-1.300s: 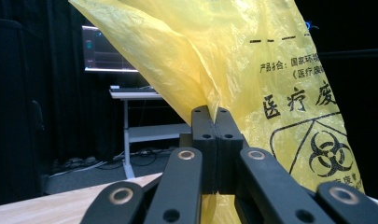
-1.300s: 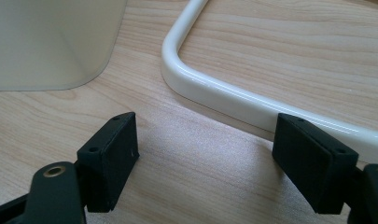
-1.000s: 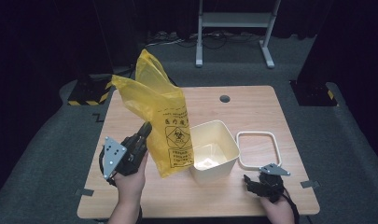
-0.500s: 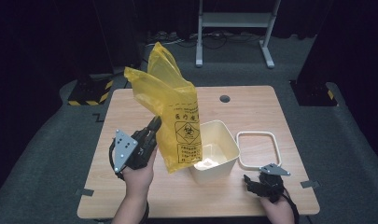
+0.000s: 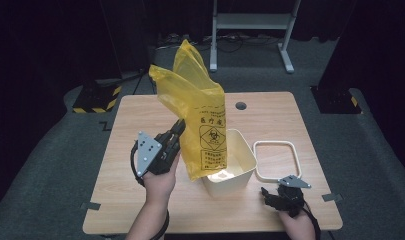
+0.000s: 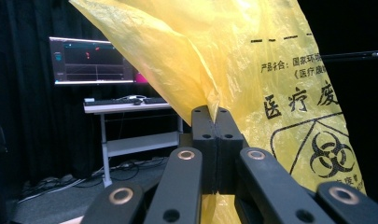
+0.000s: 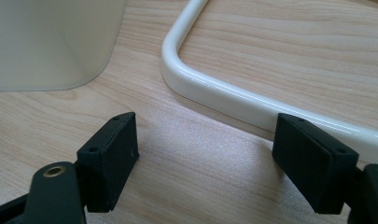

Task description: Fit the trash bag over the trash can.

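Note:
A yellow biohazard bag hangs upright over the left side of a cream plastic bin in the middle of the table. My left gripper is shut on the bag's left edge and holds it up. In the left gripper view the two jaws meet with the yellow bag pinched between them, at the left gripper. My right gripper rests low near the table's front right, open with nothing between its fingers. In the right gripper view the right gripper points at the white rectangular ring beside the bin.
The white ring lies flat to the right of the bin on the wooden table. A round cable hole sits near the table's far edge. A metal stand rises behind the table; a desk with a monitor stands farther off.
My left gripper has carried the bag to the right and a little up, so it now hangs over the bin's left side. The right gripper has stayed where it was.

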{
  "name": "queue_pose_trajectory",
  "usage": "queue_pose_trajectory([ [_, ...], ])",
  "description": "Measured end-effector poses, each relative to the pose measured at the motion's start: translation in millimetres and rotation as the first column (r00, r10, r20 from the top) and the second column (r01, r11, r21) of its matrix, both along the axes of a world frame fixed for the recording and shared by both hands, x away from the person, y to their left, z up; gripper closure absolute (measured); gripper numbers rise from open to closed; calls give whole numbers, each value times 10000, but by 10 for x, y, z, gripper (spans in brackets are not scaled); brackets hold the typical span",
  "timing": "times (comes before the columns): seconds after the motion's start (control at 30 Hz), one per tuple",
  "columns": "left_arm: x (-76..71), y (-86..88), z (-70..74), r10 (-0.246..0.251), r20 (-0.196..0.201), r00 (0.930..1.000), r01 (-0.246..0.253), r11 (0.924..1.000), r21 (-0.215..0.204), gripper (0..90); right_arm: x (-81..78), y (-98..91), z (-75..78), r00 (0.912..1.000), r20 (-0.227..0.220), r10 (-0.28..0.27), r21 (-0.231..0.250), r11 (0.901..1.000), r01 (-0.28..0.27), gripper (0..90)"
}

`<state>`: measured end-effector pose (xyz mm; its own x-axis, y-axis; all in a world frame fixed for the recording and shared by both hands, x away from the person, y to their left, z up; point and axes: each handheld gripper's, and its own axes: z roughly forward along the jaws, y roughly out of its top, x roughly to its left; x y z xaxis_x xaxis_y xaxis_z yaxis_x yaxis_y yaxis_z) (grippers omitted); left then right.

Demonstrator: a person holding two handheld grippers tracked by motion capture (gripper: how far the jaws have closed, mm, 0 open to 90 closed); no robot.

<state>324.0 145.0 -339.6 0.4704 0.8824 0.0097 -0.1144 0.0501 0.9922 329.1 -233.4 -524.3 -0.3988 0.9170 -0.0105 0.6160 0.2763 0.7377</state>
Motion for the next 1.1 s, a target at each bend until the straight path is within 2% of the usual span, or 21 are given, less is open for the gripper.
queue_pose_trajectory([
  [0.2,51,-102,-2,-121,77,9999,121,9999,1,896,0,0,0,10000,0,0,0,10000,0,223],
  [0.37,111,-169,-19,-210,16,9998,210,9997,-152,895,0,0,0,10000,-2,0,0,10000,0,223],
  [0.73,250,-305,-122,-229,-112,9997,229,9997,21,895,-1,0,0,10000,-2,23,0,10000,-23,223],
  [0.87,298,-335,-171,-167,-273,9995,167,9999,-9,895,-1,0,0,10000,-2,26,6,10000,-26,223],
  [1.1,332,-381,-253,-77,-410,9991,84,9998,154,894,-1,1,0,10000,-3,43,8,10000,-43,223],
])
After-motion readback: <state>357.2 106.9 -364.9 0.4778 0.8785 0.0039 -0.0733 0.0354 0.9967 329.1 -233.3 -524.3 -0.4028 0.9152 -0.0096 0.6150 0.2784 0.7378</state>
